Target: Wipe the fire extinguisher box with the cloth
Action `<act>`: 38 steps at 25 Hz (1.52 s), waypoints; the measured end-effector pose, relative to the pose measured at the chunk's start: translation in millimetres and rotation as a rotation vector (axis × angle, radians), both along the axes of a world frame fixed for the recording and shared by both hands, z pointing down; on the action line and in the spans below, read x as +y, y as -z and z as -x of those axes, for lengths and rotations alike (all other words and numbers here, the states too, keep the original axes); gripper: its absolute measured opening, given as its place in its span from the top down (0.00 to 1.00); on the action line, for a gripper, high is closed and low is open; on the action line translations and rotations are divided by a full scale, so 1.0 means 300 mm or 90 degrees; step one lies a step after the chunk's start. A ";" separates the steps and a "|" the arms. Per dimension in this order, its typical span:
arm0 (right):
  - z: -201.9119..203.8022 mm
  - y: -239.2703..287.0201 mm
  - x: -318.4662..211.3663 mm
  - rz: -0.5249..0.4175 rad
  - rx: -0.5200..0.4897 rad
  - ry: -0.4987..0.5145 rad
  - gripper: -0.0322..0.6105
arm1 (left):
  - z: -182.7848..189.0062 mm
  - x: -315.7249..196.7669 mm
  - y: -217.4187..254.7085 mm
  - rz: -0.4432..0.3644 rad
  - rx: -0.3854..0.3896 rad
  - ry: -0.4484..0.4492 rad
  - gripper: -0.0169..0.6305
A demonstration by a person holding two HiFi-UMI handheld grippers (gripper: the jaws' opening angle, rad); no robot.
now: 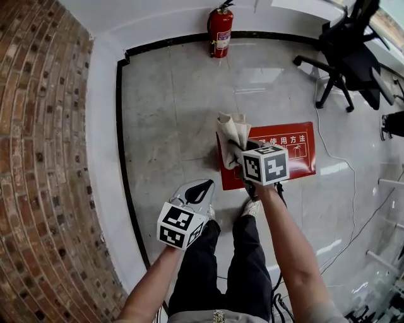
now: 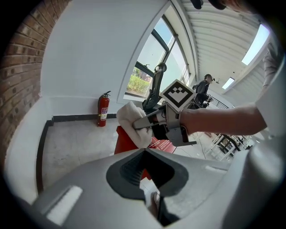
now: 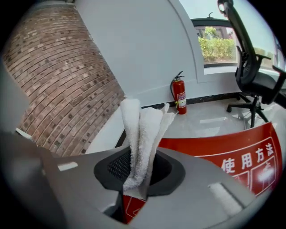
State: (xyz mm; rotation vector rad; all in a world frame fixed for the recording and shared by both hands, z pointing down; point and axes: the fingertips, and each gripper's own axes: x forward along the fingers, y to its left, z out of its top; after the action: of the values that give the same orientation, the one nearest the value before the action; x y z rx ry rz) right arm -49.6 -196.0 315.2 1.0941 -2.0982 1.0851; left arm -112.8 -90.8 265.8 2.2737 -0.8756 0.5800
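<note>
fluffy cloth (image 3: 140, 129), glossy red box (image 1: 298, 165)

I count two grippers of mine, the left gripper (image 1: 201, 188) and the right gripper (image 1: 238, 149), each carrying one marker cube, two cubes in all. There is one cloth (image 1: 228, 134), one red fire extinguisher box (image 1: 297, 149), one fire extinguisher (image 1: 220, 31), one office chair (image 1: 348, 58) and one brick wall (image 1: 38, 158).

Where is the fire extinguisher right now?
In the head view the extinguisher stands upright at the top centre, against the white wall, beyond the red box and left of the office chair.
</note>
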 end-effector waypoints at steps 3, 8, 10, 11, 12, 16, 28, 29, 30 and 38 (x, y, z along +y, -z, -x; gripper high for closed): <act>-0.123 -0.005 -0.029 0.000 -0.014 -0.031 0.80 | -0.061 -0.009 -0.005 0.001 -0.004 0.002 0.97; -0.336 -0.006 -0.060 -0.004 -0.014 -0.050 0.80 | -0.189 -0.003 -0.009 0.009 -0.014 0.001 0.97; -0.437 -0.005 -0.071 -0.006 -0.014 -0.059 0.80 | -0.251 0.000 -0.011 0.014 -0.017 0.000 0.97; -0.491 -0.004 -0.077 -0.007 -0.013 -0.064 0.80 | -0.285 0.002 -0.012 0.016 -0.018 -0.001 0.97; -0.544 -0.004 -0.082 -0.008 -0.011 -0.070 0.80 | -0.319 0.004 -0.014 0.018 -0.019 -0.003 0.97; -0.750 -0.004 -0.087 -0.007 0.004 -0.089 0.80 | -0.455 0.014 -0.019 0.027 -0.021 -0.016 0.97; -1.137 -0.026 -0.062 0.001 0.040 -0.150 0.80 | -0.580 0.064 -0.046 0.047 -0.051 -0.055 0.97; -1.174 -0.039 -0.049 0.010 0.063 -0.158 0.80 | -0.578 0.070 -0.049 0.048 -0.052 -0.057 0.97; -1.214 -0.055 -0.030 0.023 0.086 -0.167 0.80 | -0.577 0.076 -0.051 0.048 -0.051 -0.059 0.97; -1.362 -0.050 0.264 0.050 0.137 -0.301 0.81 | -0.537 0.152 -0.048 0.018 -0.023 -0.122 0.97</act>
State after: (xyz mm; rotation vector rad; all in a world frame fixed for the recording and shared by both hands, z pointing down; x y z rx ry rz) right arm 359.1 -116.6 330.2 1.6378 -1.6568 1.1836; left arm 48.5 -45.3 280.3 2.3430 -0.6647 0.7149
